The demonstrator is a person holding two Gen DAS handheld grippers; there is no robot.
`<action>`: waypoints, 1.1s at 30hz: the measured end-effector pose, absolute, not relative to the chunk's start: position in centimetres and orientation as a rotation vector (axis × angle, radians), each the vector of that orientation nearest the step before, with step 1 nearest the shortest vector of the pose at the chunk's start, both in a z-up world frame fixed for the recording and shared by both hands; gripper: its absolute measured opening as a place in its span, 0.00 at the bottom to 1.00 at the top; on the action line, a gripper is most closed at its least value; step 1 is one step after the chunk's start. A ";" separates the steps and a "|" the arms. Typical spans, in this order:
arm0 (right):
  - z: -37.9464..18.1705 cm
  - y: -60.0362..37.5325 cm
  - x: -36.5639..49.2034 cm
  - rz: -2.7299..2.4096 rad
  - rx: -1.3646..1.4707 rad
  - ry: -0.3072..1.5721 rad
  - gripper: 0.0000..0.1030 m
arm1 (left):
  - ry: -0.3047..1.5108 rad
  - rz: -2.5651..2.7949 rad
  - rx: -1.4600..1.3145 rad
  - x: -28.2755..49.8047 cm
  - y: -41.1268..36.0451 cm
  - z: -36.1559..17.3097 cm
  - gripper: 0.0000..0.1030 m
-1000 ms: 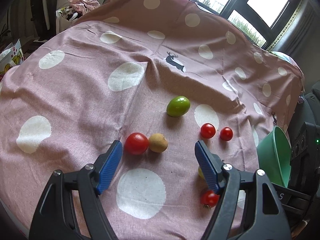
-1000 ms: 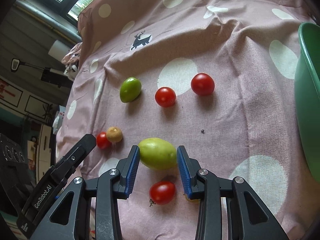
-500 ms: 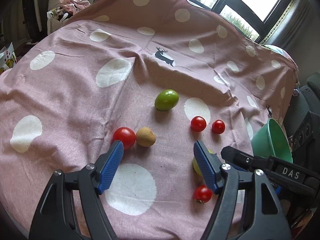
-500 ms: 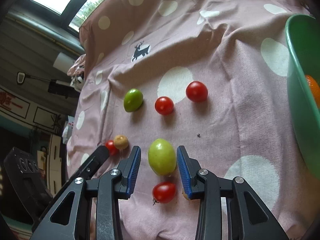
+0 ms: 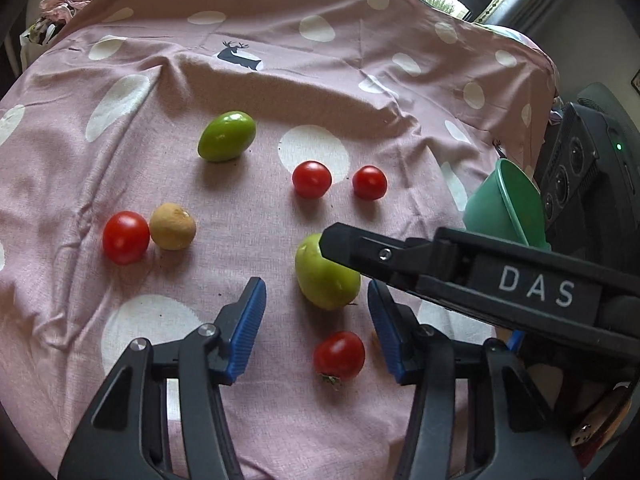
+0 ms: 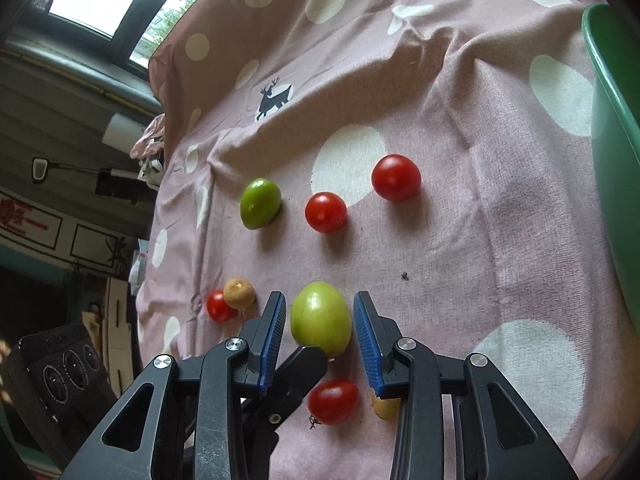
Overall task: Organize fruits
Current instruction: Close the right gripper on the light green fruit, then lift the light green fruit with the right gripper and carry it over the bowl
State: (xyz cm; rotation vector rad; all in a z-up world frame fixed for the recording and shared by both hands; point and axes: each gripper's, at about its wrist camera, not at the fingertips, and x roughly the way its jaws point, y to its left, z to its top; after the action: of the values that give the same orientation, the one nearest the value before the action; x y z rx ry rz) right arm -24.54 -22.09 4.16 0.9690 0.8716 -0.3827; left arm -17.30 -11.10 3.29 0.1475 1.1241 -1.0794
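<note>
green bowl (image 6: 616, 152) cut by frame edge, yellowish fruit (image 6: 385, 407) mostly hidden

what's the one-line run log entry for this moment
right tool: open around pale green oval fruit | left tool: open, empty | green plastic bowl: right edge

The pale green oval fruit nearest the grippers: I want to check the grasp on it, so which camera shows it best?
The right wrist view: the pale green oval fruit sits whole between the open right gripper, with gaps on both sides. In the left wrist view the fruit is partly hidden behind the right gripper's black finger.
</note>
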 end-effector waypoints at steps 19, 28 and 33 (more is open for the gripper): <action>3.1 -21.7 -24.0 -0.352 0.961 0.887 0.37 | 1.152 -1.113 0.099 -17.3 -11.1 2.8 0.34; 6.4 -20.3 -24.6 -0.351 0.860 0.799 0.37 | 1.034 -1.150 0.072 -18.1 -9.8 5.6 0.34; 7.8 -19.9 -25.1 -0.354 0.828 0.766 0.37 | 0.985 -1.167 0.062 -18.7 -9.6 6.6 0.34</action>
State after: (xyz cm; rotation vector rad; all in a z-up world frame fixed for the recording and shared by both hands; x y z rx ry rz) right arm -25.09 -19.90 7.78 0.8282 0.7662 -0.3541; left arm -18.72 -9.61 6.60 0.0622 0.9850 -1.1665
